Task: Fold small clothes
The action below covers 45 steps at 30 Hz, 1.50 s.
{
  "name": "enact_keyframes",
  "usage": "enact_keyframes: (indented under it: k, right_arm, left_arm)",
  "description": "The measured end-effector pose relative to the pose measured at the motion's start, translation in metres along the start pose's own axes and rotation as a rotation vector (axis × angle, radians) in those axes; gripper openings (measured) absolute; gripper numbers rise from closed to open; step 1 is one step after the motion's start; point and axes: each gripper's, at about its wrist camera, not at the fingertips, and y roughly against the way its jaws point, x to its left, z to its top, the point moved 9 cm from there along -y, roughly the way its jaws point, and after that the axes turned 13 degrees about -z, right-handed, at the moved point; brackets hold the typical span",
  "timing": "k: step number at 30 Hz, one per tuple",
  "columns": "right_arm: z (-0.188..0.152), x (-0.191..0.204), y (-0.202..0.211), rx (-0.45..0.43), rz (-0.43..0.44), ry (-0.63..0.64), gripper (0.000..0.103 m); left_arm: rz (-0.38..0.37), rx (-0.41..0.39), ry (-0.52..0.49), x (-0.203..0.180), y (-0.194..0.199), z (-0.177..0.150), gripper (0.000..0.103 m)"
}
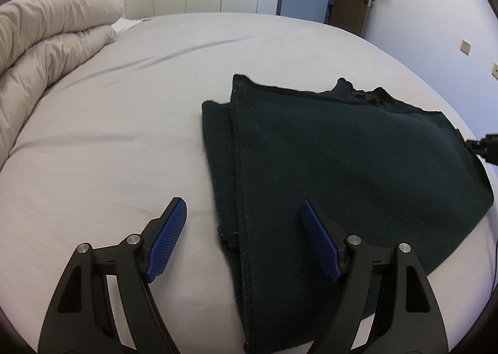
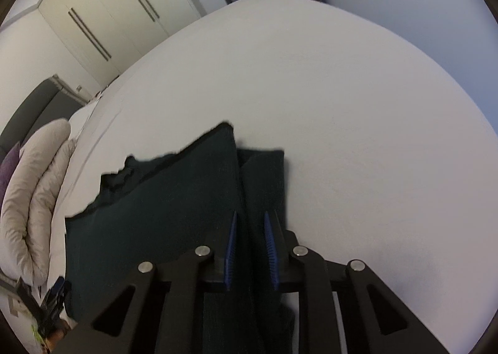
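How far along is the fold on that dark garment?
Partly done: the dark garment lies on the bed with layers already overlapping along one edge. In hand: the right hand-held gripper has cloth between its nearly closed fingers; the left hand-held gripper is open over the near edge. Left: the final fold.

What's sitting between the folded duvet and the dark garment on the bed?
Nothing: in the left wrist view only bare grey sheet, lightly creased, runs from the beige duvet to the dark garment.
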Motion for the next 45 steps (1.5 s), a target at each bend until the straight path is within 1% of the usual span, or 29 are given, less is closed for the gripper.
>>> enact_keyframes:
  k: [4, 6, 8, 9, 10, 12, 21, 25, 28, 30, 33, 34, 35, 36, 37, 38, 39, 40, 41, 42, 44, 45]
  right_arm:
    - [-0.013, 0.002, 0.000, 0.038, 0.026, 0.032, 0.022]
    - [-0.016, 0.003, 0.002, 0.042, 0.027, 0.045, 0.022]
    - [-0.019, 0.007, 0.006, 0.047, 0.055, 0.059, 0.022]
    - [-0.022, 0.010, 0.007, 0.048, 0.054, 0.079, 0.018]
    - [-0.024, 0.012, 0.007, 0.045, 0.036, 0.104, 0.010]
    - [-0.026, 0.011, 0.006, 0.042, 0.011, 0.117, 0.007]
    - [-0.038, -0.019, 0.011, 0.018, 0.031, -0.028, 0.005]
    - [-0.040, -0.022, 0.011, 0.013, 0.039, -0.051, 0.005]
    - [-0.043, -0.021, 0.012, 0.000, 0.035, -0.052, 0.005]
    - [-0.047, -0.021, 0.006, -0.001, 0.036, -0.048, 0.005]
    - [-0.048, -0.017, 0.004, -0.022, 0.007, 0.005, 0.004]
    - [-0.046, -0.014, 0.009, -0.030, -0.017, 0.027, 0.008]
    - [-0.045, -0.013, 0.017, -0.034, -0.065, 0.043, 0.016]
    - [-0.044, -0.013, 0.022, -0.037, -0.110, 0.046, 0.038]
    - [-0.044, -0.014, 0.031, -0.054, -0.179, 0.042, 0.051]
    - [-0.042, -0.009, 0.043, -0.095, -0.218, 0.043, 0.051]
    - [-0.042, 0.003, 0.057, -0.145, -0.204, 0.056, 0.051]
    - [-0.044, 0.018, 0.068, -0.176, -0.172, 0.068, 0.051]
    - [-0.049, 0.042, 0.077, -0.202, -0.109, 0.084, 0.051]
    - [-0.053, 0.057, 0.080, -0.208, -0.064, 0.099, 0.051]
    - [-0.076, 0.110, 0.077, -0.189, 0.079, 0.195, 0.051]
    - [-0.084, 0.123, 0.071, -0.171, 0.103, 0.227, 0.051]
  left_arm:
    - [-0.008, 0.001, 0.021, 0.004, -0.002, -0.001, 0.076]
    - [-0.008, 0.000, 0.021, 0.005, -0.002, -0.001, 0.076]
    - [-0.007, -0.001, 0.020, 0.005, -0.003, -0.001, 0.076]
    - [-0.007, 0.000, 0.021, 0.005, -0.003, -0.001, 0.076]
    - [-0.008, 0.002, 0.022, 0.005, -0.003, -0.001, 0.076]
    - [-0.009, 0.006, 0.025, 0.006, -0.003, -0.002, 0.076]
    - [-0.017, 0.023, 0.033, 0.010, -0.008, -0.003, 0.076]
    - [-0.012, 0.023, 0.027, 0.010, -0.010, -0.004, 0.076]
    - [-0.010, 0.022, 0.024, 0.010, -0.010, -0.006, 0.076]
    - [-0.008, 0.027, 0.024, 0.010, -0.012, -0.007, 0.076]
    - [-0.002, 0.021, 0.019, 0.009, -0.011, -0.007, 0.076]
    - [-0.001, 0.019, 0.021, 0.009, -0.010, -0.007, 0.076]
    - [0.000, 0.018, 0.025, 0.010, -0.010, -0.008, 0.076]
    - [-0.002, 0.017, 0.029, 0.010, -0.011, -0.009, 0.076]
    - [-0.005, 0.016, 0.034, 0.011, -0.011, -0.009, 0.077]
    - [-0.009, 0.018, 0.041, 0.012, -0.013, -0.010, 0.077]
    - [-0.015, 0.019, 0.050, 0.014, -0.014, -0.010, 0.078]
    - [-0.020, 0.019, 0.058, 0.015, -0.015, -0.010, 0.078]
    - [-0.023, 0.019, 0.062, 0.016, -0.015, -0.011, 0.079]
    - [-0.023, 0.019, 0.064, 0.016, -0.015, -0.011, 0.079]
    - [-0.014, 0.023, 0.059, 0.016, -0.015, -0.011, 0.080]
    - [-0.006, 0.026, 0.056, 0.016, -0.015, -0.012, 0.080]
